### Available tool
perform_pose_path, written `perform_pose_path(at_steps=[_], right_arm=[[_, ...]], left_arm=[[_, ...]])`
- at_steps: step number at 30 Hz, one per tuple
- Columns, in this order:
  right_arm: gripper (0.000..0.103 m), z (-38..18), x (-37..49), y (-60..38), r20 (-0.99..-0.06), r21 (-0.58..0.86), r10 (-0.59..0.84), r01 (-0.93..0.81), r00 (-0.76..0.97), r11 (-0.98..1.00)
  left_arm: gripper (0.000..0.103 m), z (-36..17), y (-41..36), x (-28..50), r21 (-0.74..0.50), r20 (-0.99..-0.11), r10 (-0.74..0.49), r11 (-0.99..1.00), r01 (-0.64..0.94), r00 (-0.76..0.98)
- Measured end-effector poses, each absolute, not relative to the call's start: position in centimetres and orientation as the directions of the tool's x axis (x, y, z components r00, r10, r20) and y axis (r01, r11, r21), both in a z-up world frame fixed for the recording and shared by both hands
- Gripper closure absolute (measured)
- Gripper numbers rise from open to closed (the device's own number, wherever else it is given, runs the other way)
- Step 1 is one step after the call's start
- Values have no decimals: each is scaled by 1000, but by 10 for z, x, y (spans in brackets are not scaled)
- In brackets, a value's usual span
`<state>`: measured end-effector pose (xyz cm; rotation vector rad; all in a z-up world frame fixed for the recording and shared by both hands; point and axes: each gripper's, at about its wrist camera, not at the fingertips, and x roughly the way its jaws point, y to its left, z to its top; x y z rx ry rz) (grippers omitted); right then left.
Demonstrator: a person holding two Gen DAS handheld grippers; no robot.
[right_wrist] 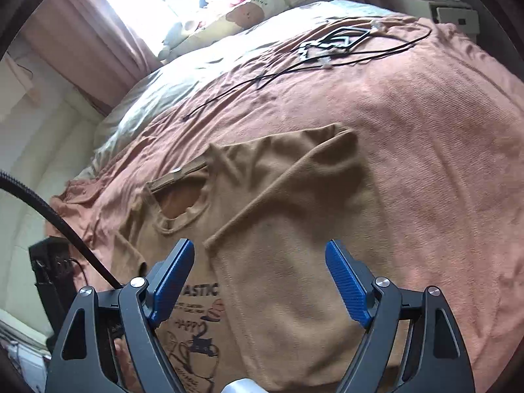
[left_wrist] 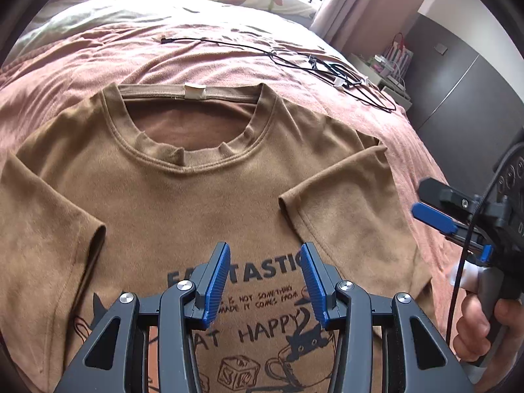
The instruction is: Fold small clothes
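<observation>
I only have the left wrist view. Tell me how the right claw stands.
Observer: The right claw is wide open with nothing between its pads, above the folded-in side of the shirt.
Operator: Check that fold's far corner.
Observer: The shoulder there is rumpled, not flat on the blanket.
</observation>
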<state>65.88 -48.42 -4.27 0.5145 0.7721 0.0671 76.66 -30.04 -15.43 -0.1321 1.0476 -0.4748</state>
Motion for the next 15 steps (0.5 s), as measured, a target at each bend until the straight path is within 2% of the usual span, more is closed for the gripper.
perform_pose_path(at_steps=[4,5,7,12,15], right_arm=[[24,-53,652,-511,-681,417,152,209,716,885],[28,-56,652,-516,-692,409,140,225,708,884],[44,-63,661,-521,-729,356,110,237,675,904],[48,-63,687,-521,-780,251,49,240,624,938],[54,-63,714,-518,-798,203,15,245,603,948]], left_arm=[[56,-152,-312,776,-271,-802,-400,905,327,444],[56,-152,-315,778,-260,-802,-394,907,330,449],[56,-153,-321,784,-242,-802,-382,910,336,459],[56,-163,-336,799,-175,-818,-332,921,347,469],[57,-166,-345,805,-111,-820,-298,921,374,489]])
